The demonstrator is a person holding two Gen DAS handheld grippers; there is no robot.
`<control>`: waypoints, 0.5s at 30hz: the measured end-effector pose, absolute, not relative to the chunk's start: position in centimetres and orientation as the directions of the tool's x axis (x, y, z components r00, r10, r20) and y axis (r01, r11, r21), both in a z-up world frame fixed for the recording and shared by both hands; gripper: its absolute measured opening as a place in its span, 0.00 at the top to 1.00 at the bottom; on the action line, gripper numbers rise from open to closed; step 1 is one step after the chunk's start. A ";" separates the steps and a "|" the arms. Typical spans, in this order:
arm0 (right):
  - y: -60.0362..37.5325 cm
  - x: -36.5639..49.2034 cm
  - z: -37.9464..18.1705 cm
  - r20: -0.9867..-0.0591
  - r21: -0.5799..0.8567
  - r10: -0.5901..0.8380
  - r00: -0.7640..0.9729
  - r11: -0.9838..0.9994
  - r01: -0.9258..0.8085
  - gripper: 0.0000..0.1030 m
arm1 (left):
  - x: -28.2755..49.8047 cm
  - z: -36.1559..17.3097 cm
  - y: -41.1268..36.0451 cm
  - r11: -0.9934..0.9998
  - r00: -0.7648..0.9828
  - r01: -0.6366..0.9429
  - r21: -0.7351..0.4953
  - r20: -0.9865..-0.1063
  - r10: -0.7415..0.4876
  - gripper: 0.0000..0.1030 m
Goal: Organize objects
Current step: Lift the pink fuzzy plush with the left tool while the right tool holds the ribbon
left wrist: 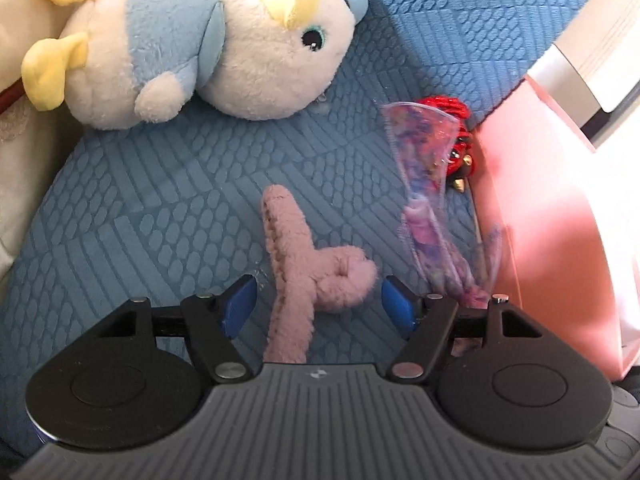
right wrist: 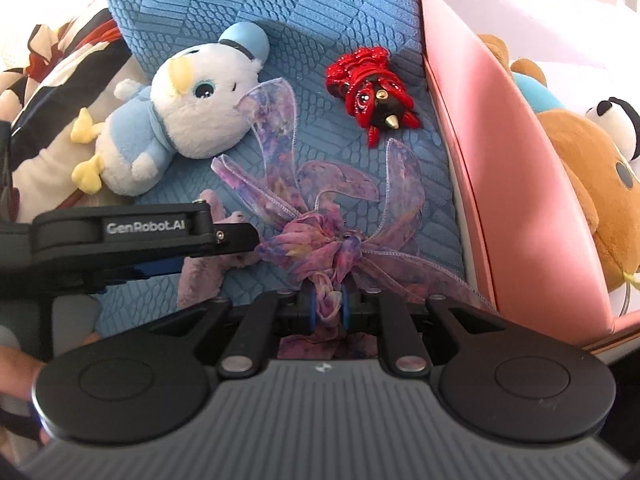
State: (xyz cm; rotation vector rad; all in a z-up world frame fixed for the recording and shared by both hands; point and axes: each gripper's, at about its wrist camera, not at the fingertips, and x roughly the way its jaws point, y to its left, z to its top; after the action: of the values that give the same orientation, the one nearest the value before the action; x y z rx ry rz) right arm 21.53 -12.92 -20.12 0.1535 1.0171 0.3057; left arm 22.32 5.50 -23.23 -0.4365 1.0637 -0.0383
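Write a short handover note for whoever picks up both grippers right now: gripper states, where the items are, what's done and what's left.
Left gripper: open, the fuzzy pink hair claw lies between its pads, not gripped.
Right gripper: shut on the purple ribbon bow, near the pink box.
On the blue cushion: white-and-blue plush bird, red ornament, hair claw.
Done: some plush toys, including a brown bear, already sit in the box.
Left: probably put the bow, claw, ornament and bird away too.
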 end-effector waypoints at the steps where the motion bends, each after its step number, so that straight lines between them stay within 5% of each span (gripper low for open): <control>1: -12.9 21.5 -20.2 -0.812 0.268 0.321 0.488 0.947 -0.178 0.85 | 22.6 -23.3 5.4 0.915 0.498 -0.177 -0.363 -0.835 -0.235 0.28; 11: -13.1 21.4 -20.6 -0.816 0.225 0.289 0.501 0.957 -0.185 0.85 | 24.4 -23.9 3.7 0.937 0.550 -0.148 -0.317 -0.814 -0.188 0.30; 15: -12.9 21.6 -20.6 -0.820 0.210 0.283 0.498 0.957 -0.199 0.85 | 24.3 -23.8 4.0 0.939 0.549 -0.163 -0.303 -0.818 -0.169 0.42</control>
State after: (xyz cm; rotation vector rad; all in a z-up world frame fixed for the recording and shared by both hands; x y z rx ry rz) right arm 21.57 -12.85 -20.58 0.0914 1.0082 0.2922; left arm 24.29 4.00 -23.75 -0.3668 0.9956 -0.0038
